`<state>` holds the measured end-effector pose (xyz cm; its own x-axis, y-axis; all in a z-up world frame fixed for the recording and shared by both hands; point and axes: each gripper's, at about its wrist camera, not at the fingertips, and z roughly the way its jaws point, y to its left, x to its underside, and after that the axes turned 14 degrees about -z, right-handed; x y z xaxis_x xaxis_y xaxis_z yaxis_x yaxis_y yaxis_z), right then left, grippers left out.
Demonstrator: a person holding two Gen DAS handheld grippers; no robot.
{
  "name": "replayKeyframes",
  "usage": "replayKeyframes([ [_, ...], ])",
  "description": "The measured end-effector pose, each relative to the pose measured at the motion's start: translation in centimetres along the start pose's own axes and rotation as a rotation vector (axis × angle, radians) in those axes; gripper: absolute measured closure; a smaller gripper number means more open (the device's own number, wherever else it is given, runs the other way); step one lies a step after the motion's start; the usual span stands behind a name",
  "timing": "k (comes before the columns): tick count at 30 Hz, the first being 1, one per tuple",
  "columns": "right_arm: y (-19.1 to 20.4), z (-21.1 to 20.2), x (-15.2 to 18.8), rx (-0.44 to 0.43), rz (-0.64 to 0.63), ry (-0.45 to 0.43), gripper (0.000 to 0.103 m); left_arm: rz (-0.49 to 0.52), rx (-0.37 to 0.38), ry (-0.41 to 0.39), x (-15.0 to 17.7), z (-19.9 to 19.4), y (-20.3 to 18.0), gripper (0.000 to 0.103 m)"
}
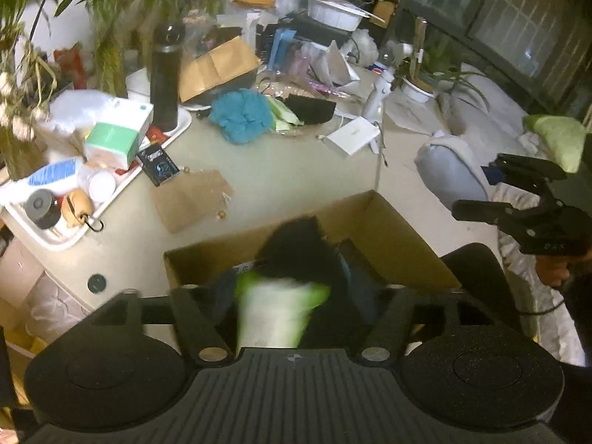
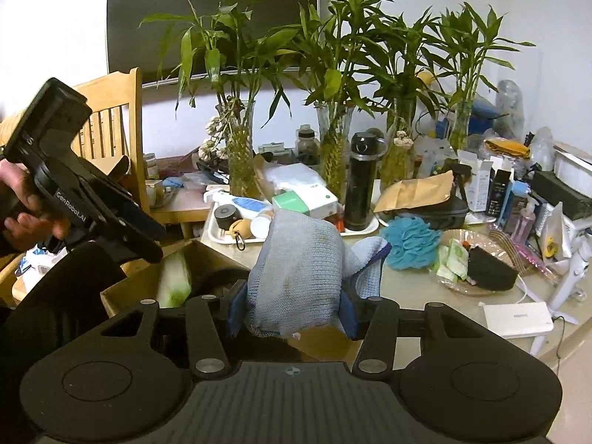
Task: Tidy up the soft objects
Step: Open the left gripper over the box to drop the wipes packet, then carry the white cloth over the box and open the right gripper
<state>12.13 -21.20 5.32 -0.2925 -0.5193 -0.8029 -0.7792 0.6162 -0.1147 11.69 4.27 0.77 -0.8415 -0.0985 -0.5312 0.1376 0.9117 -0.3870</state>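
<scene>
Crowding a cluttered table (image 2: 407,296), right tongs (image 2: 292,307) clamp grey cloth (image 2: 296,266); left tongs (image 1: 292,296) spread.

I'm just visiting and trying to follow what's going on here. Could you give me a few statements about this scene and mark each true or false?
1. The right gripper holds a grey-blue cloth. True.
2. The cardboard box is empty. False: dark soft items already lie in it.
3. The blue bath pouf is in the box. False: it lies on the table.
4. A black bottle stands upright on the white tray. True.
</scene>
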Motion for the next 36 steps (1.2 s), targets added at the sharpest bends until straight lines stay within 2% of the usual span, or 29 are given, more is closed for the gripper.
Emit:
replayKeyframes([
  [2, 0.2, -0.1, 0.2, -0.003, 0.003, 0.003, 0.05, -0.023, -0.001, -0.005, 0.4, 0.3, 0.4, 0.026],
  [7, 0.5, -0.2, 0.9, -0.016, 0.019, 0.017, 0.05, -0.046, -0.063, -0.096, 1.8, -0.7, 0.6, 0.025],
  [12, 1.0, 0.2, 1.6, -0.041, 0.04, 0.034, 0.05, -0.022, -0.132, -0.156, 2.9, -1.6, 0.0, 0.025],
  [18, 1.4, 0.8, 2.0, -0.063, 0.055, 0.052, 0.05, 0.004, -0.201, -0.191, 4.3, -2.0, -0.1, 0.025],
  [26, 1.6, 1.3, 1.4, -0.073, 0.041, 0.055, 0.05, -0.034, -0.208, -0.202, 5.2, -2.2, 0.6, 0.025],
  [36, 2.0, 2.4, 1.4, -0.101, 0.029, 0.098, 0.05, -0.049, -0.253, -0.196, 5.3, -1.9, 0.6, 0.025],
])
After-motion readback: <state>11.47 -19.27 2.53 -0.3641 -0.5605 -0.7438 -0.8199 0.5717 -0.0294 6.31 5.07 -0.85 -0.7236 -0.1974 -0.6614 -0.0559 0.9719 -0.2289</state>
